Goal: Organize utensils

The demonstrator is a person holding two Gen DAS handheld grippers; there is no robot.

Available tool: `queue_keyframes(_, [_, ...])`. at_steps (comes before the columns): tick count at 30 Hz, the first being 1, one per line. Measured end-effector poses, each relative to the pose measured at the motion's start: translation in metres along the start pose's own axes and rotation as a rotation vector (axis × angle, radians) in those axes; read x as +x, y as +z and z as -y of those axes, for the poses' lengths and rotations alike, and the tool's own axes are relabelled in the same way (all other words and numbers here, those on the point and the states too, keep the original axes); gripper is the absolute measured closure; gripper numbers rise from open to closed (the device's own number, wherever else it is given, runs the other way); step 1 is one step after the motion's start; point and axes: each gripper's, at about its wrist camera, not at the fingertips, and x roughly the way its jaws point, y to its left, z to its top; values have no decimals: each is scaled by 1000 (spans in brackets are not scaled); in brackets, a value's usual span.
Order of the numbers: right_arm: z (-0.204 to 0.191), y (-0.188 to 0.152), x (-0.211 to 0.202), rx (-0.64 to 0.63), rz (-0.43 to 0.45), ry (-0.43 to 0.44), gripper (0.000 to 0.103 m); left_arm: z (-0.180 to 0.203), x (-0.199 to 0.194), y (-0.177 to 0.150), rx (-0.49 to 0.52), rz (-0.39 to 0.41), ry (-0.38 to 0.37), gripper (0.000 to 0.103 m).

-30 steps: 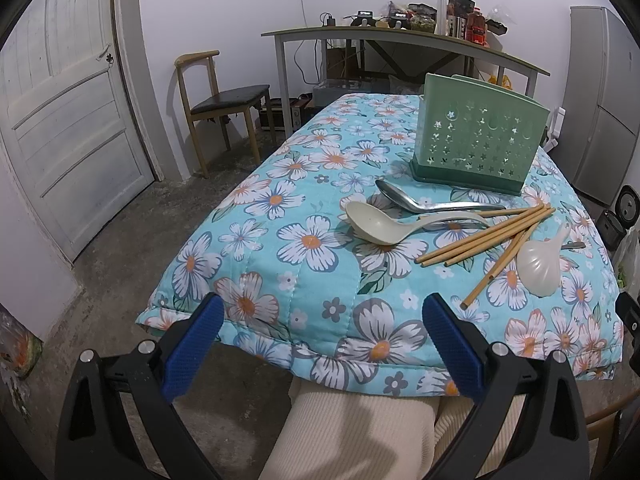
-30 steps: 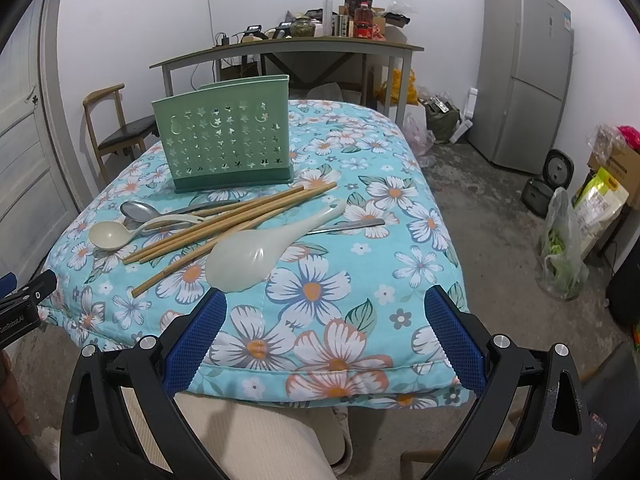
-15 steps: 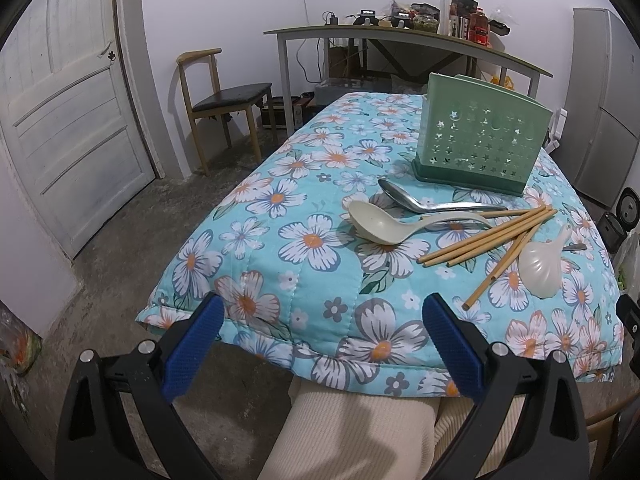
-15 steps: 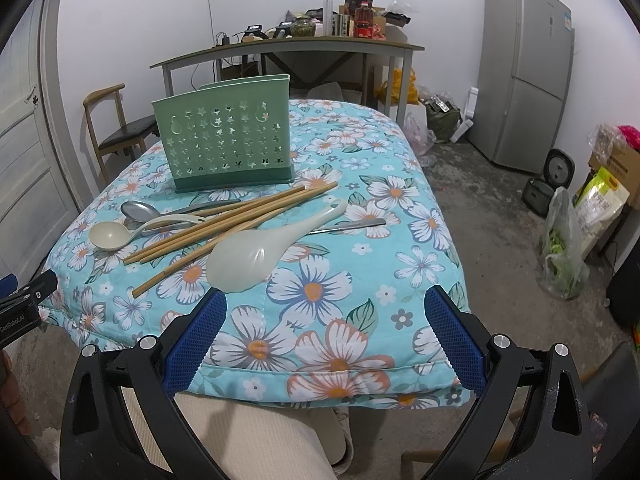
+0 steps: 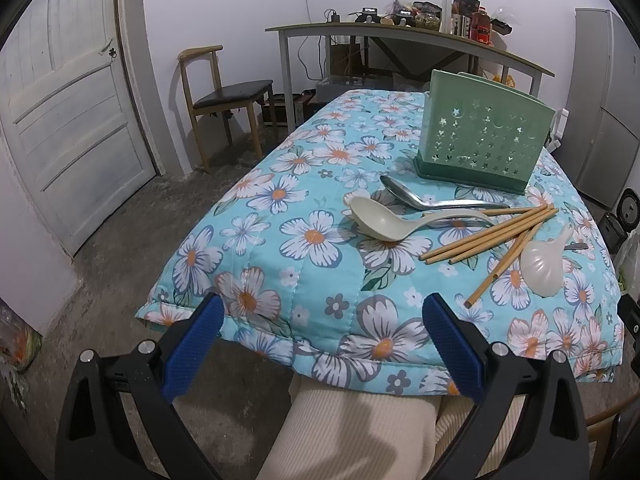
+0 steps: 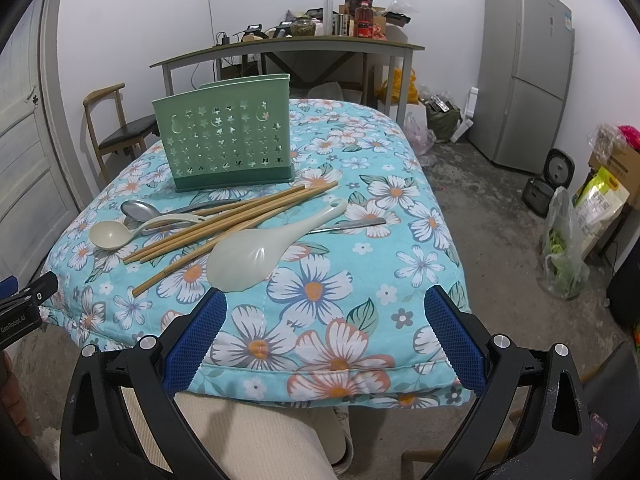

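The left gripper (image 5: 320, 334) hangs at the near edge of the counter (image 5: 280, 280), its 2 blue-padded fingers spread wide with nothing between them. The right gripper (image 6: 322, 330) sits the same way at the near edge, jaws wide apart and holding nothing. Below both, a person's leg in cream ribbed cloth (image 5: 360, 432) shows under the counter's edge.

The counter is covered with a turquoise quilt printed with white and orange flowers (image 6: 320, 292). A green utensil holder (image 6: 228, 140) with star-shaped cutouts stands upright toward the far half of the counter. All the utensils lie loose on the quilt in front of it, none inside that can be seen.

A metal spoon (image 5: 416, 198) lies closest to the holder, bowl pointing left in the left view. Just in front of it lies a cream ladle (image 5: 384, 222), its handle running right toward a bundle of wooden chopsticks (image 5: 492, 232). The chopsticks lie fanned in a loose pile, crossing over the handles of the spoon and ladle; 1 stick angles away from the rest toward the near edge. A pale translucent rice paddle (image 6: 256, 256) rests just beside the chopsticks on the right, blade toward the near edge. The paddle's handle lies across a thin metal utensil (image 6: 352, 225), of which only the handle shows.

Behind the counter stand a wooden chair (image 5: 224, 96), a cluttered desk (image 6: 288, 46) and a grey fridge (image 6: 524, 76).
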Motion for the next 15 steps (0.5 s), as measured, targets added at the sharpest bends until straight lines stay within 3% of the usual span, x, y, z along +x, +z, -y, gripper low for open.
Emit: queue_keyframes(15, [0, 0, -1, 0, 0, -1, 8, 0, 0, -1, -2, -2, -1, 6])
